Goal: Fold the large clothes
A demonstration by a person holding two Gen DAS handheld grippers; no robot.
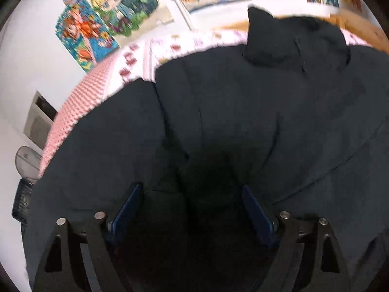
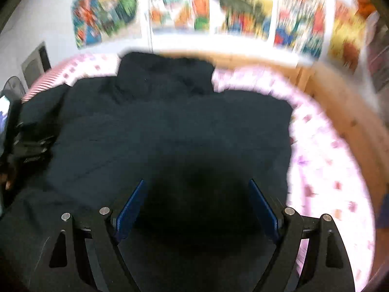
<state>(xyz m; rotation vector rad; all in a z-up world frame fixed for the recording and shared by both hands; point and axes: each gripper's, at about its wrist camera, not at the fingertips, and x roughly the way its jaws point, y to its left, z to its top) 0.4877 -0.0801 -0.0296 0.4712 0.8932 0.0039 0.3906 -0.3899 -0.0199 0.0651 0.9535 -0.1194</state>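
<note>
A large dark navy garment (image 1: 243,102) lies spread over a bed with a pink-patterned sheet (image 1: 136,58). Its bunched hood or collar end (image 1: 291,41) points to the far wall. My left gripper (image 1: 191,186) hangs just over the cloth, blue pads wide apart, with a low fold of fabric below the gap and no pad pressing on it. In the right wrist view the same garment (image 2: 170,121) fills the middle. My right gripper (image 2: 197,181) is open above its near part, close to the garment's right edge, with nothing gripped.
Bright cartoon posters (image 2: 243,7) cover the white wall behind the bed. A wooden bed frame (image 2: 340,102) runs along the far and right sides. A fan (image 1: 26,158) and a dark bin stand left of the bed. A black tool body (image 2: 22,131) shows at the left edge.
</note>
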